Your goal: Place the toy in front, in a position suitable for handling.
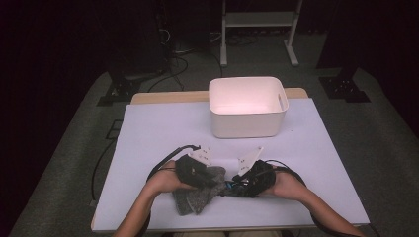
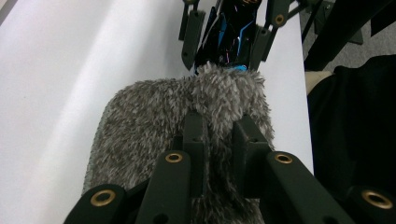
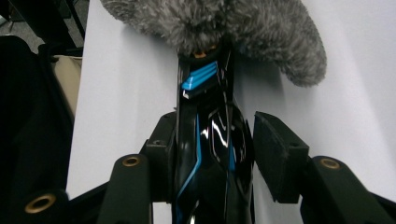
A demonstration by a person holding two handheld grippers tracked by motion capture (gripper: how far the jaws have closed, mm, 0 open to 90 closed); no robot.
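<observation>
White desk, bin behind; left tongs clamped on fuzzy grey pouch; right tongs apart around glossy black-blue item, tip at pouch mouth, insertion barely begun

the person's forearms are bare, with no sleeve past the elbow. each hand carries a black tool: the left gripper and the right gripper both bear a pale grey three-cornered plate on top, and a black cable loops away from each body. seen close in the gripper views, the fingers are matte black, blocky bars on hinged black links, each link pinned with a brass-coloured ringed rivet; the right gripper's fingers end in squared, flat-faced pads.
</observation>
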